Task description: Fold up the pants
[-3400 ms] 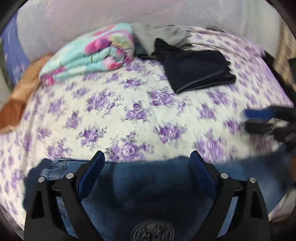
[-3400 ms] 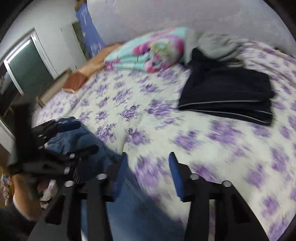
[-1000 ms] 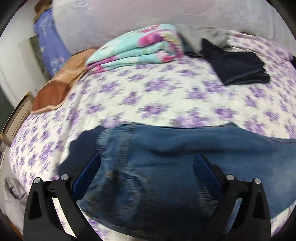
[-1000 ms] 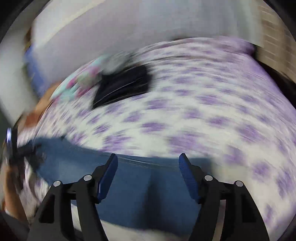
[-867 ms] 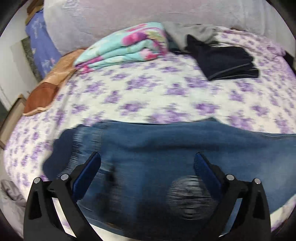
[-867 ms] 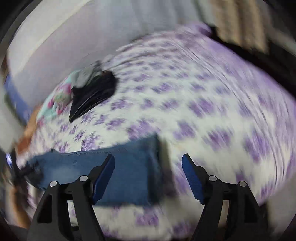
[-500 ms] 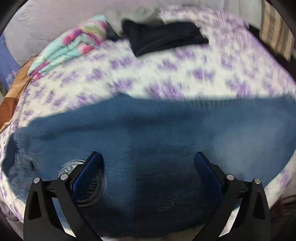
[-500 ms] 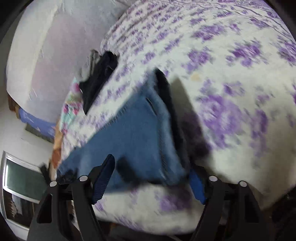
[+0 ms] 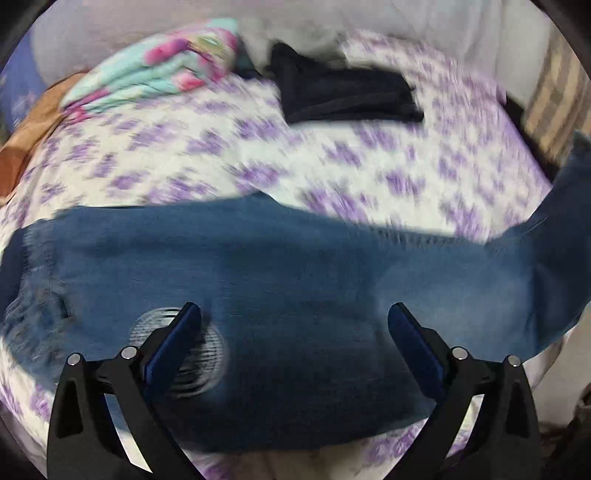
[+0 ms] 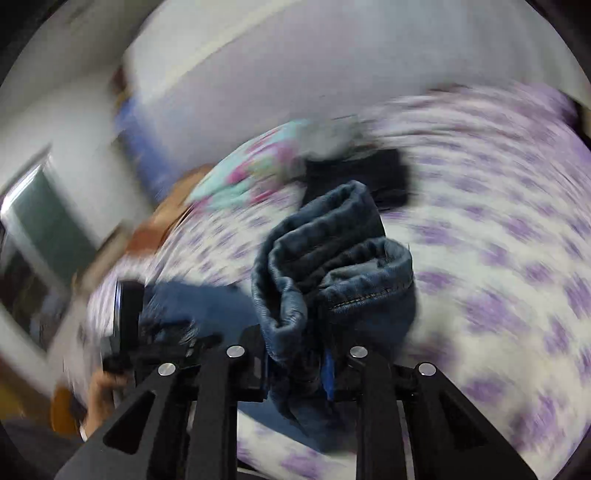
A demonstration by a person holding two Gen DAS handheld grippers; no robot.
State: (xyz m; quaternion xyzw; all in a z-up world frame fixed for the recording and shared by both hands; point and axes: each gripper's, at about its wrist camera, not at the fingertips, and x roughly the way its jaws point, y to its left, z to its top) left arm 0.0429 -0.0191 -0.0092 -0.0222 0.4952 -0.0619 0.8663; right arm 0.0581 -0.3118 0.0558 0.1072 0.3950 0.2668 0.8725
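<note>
Since half a second ago, the hem end of the jeans (image 10: 332, 273) has risen off the floral bedsheet (image 9: 332, 155). The left gripper (image 9: 291, 332) is hovering with fingers spread wide over the jeans lying across the bed. The right gripper (image 10: 297, 363) is pinching the bunched hems.

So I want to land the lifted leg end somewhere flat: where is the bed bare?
Bare floral sheet lies between the blue denim jeans and the folded black garment. The head end is crowded: turquoise floral blanket, grey cloth.
</note>
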